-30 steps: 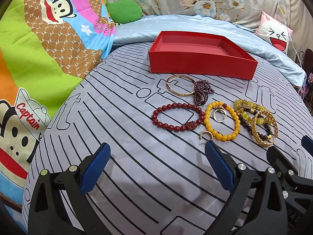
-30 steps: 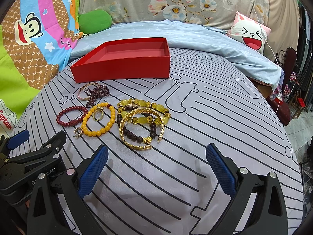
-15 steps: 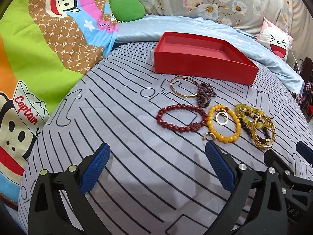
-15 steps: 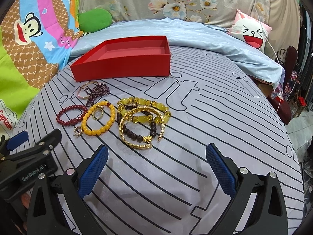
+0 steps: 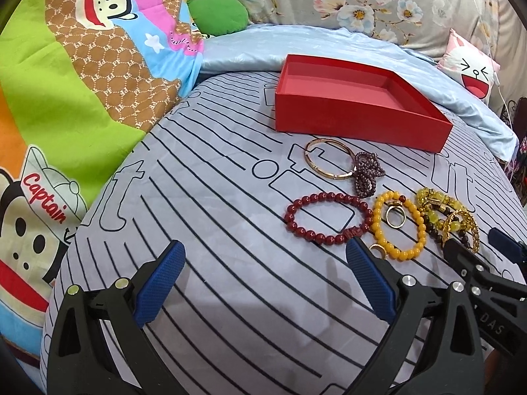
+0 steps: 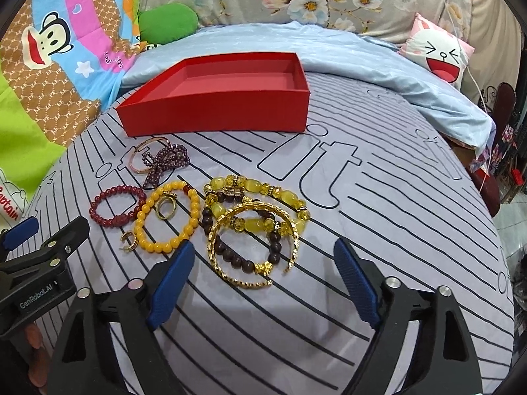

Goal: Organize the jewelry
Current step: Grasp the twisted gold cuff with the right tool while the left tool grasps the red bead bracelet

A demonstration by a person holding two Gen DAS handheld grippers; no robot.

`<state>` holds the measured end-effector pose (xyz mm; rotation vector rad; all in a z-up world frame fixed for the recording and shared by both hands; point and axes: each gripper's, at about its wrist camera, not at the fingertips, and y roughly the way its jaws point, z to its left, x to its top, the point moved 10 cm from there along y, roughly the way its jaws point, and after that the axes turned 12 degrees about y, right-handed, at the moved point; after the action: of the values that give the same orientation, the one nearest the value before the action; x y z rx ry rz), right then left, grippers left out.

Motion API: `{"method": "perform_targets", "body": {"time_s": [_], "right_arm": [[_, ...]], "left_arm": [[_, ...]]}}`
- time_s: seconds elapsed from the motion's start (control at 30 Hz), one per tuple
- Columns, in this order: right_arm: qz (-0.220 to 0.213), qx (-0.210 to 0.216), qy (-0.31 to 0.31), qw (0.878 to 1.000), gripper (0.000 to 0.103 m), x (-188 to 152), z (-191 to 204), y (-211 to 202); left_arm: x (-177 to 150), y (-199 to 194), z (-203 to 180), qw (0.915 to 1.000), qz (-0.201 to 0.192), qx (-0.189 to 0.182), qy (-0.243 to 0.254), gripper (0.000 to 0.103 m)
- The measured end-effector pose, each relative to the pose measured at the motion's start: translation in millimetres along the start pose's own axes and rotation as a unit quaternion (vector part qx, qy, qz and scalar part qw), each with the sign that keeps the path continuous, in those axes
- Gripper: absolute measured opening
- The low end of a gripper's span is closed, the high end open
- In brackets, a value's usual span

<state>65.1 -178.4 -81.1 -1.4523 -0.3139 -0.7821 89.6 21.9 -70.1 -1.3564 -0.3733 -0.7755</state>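
An empty red box (image 5: 362, 105) (image 6: 217, 98) stands at the back of the grey striped bedspread. In front of it lie a thin gold bangle (image 5: 327, 159), a purple bead bunch (image 6: 168, 161), a dark red bead bracelet (image 5: 326, 219) (image 6: 117, 205), an orange bead bracelet (image 6: 168, 217) with a ring (image 6: 166, 209) inside, yellow stone bracelets (image 6: 257, 194) and a gold bangle (image 6: 253, 247). My left gripper (image 5: 263, 283) is open and empty, just short of the red bracelet. My right gripper (image 6: 263, 276) is open and empty, its fingers on either side of the gold bangle's near edge.
A cartoon monkey quilt (image 5: 66, 82) rises on the left. A light blue blanket (image 6: 329, 56), a green cushion (image 6: 168, 21) and a pink face pillow (image 6: 438, 52) lie behind the box. The bed edge drops off at the right (image 6: 494, 230).
Both grippers have moved forward and lower toward the jewelry. The right one has closed in on the gold bangle. Nothing has been picked up.
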Motion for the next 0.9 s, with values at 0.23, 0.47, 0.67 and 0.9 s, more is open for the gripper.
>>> {"method": "perform_targets", "body": {"time_s": [0.23,0.47,0.67,0.9], "right_arm": [[0.017,0.006,-0.001,1.000,0.056,-1,3,9],[0.006,0.012,0.003,1.000,0.056,2,1,3],[0.005,0.012,0.011,1.000,0.056,0,-8,-7],[0.012,0.015,0.028,0.999,0.056,2,-17,-7]], "left_arm": [[6,6,-3,0.9999,-0.003,-0.011,-0.004,0.094],[5,10,-2,0.9997,0.001,-0.022,-0.012,0.094],[10,16,1,0.9998,0.001,-0.016,-0.009,0.094],[13,30,3,0.9992,0.022,-0.029,-0.016,0.088]]}}
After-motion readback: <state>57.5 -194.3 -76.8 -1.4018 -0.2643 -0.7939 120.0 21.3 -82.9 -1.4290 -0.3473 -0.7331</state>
